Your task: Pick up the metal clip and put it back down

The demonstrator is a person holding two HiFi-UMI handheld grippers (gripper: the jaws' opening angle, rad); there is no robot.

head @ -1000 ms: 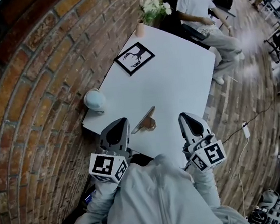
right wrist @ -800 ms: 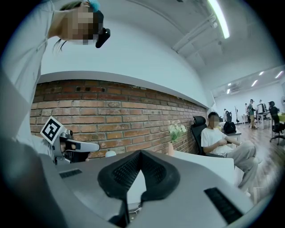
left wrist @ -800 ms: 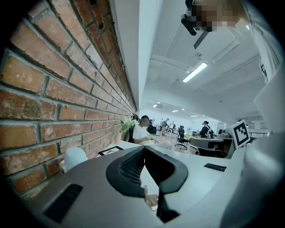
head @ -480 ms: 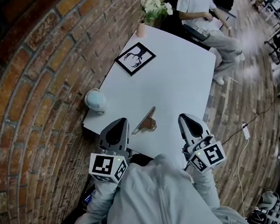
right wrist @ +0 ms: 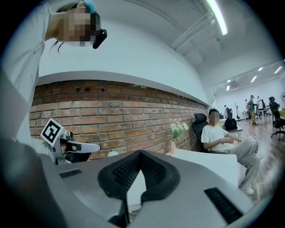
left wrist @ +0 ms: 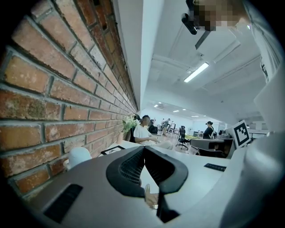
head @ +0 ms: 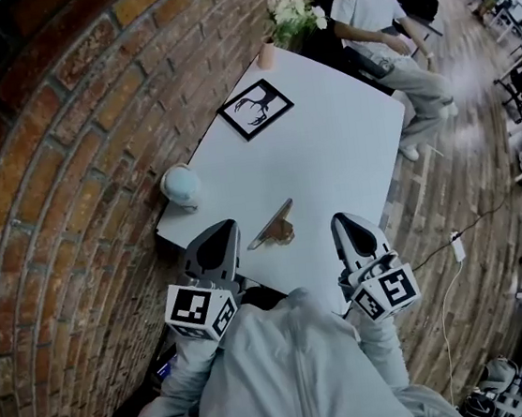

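Left hand-held gripper [head: 224, 228] and right hand-held gripper [head: 343, 219], jaws together and empty, either side of metal clip [head: 271, 225] on counter [head: 347, 136].

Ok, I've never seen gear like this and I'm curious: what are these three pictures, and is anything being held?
There is no robot here. A person holds a hand tool with a two-jaw claw in each hand. The downward-looking picture comes from a camera on their head, with the left claw and right claw at the bottom. The other two pictures come from cameras riding on each claw, looking along its jaws. Both claws are shut and hold nothing. On the white table are a metal clip near the front edge, a framed deer picture, a round pale object and a vase of flowers. Another person sits at the far end.
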